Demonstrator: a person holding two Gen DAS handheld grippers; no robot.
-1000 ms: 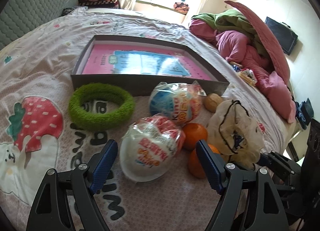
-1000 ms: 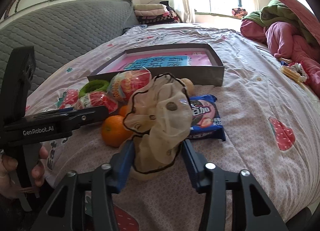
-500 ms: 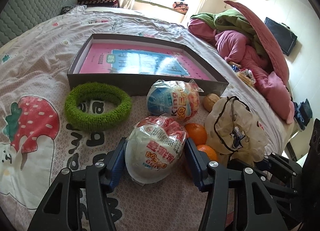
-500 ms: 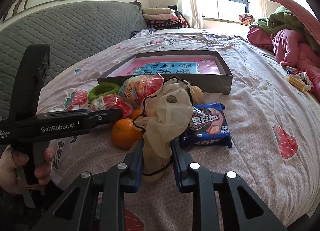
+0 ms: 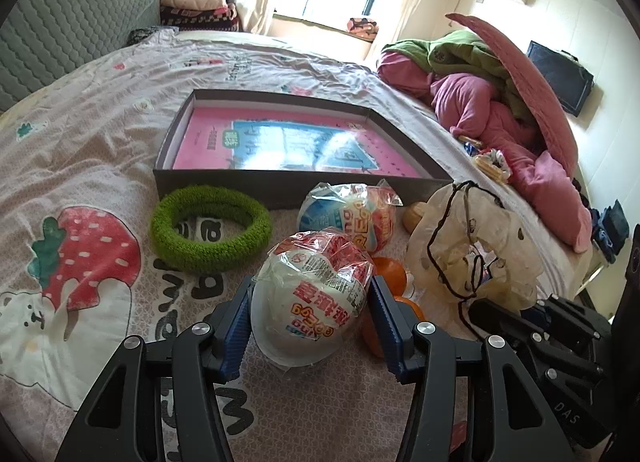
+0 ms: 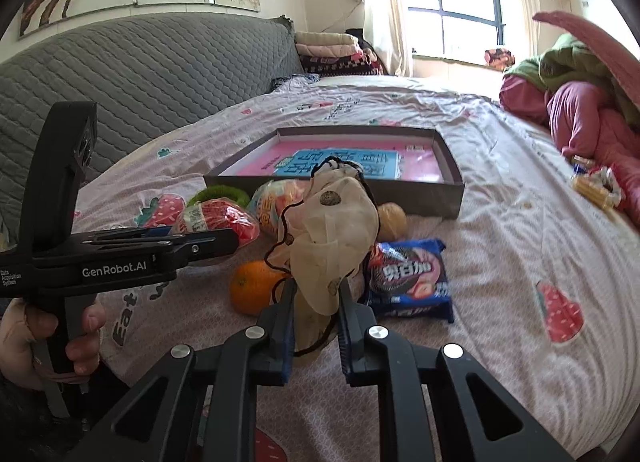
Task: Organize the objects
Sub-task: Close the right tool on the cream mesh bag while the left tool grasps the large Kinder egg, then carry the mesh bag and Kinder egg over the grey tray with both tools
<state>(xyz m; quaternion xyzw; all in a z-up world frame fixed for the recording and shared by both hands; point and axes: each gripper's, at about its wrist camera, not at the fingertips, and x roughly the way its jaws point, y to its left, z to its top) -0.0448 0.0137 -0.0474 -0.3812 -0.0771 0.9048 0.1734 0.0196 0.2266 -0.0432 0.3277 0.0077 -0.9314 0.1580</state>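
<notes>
both jaws have just closed: the left gripper (image 5: 311, 314) now clamps the wrapped egg (image 5: 316, 294), the right gripper (image 6: 316, 314) pinches the mesh bag (image 6: 334, 238), so both are ready to lift toward the box (image 5: 280, 186).

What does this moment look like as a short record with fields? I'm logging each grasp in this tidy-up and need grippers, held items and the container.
left gripper: shut on wrapped egg toy, which rests on the bedspread
right gripper: shut on cream cloth pouch
container: shallow grey box, pink sheet inside
loose nearby: green ring, second wrapped egg, orange, blue cookie pack
</notes>
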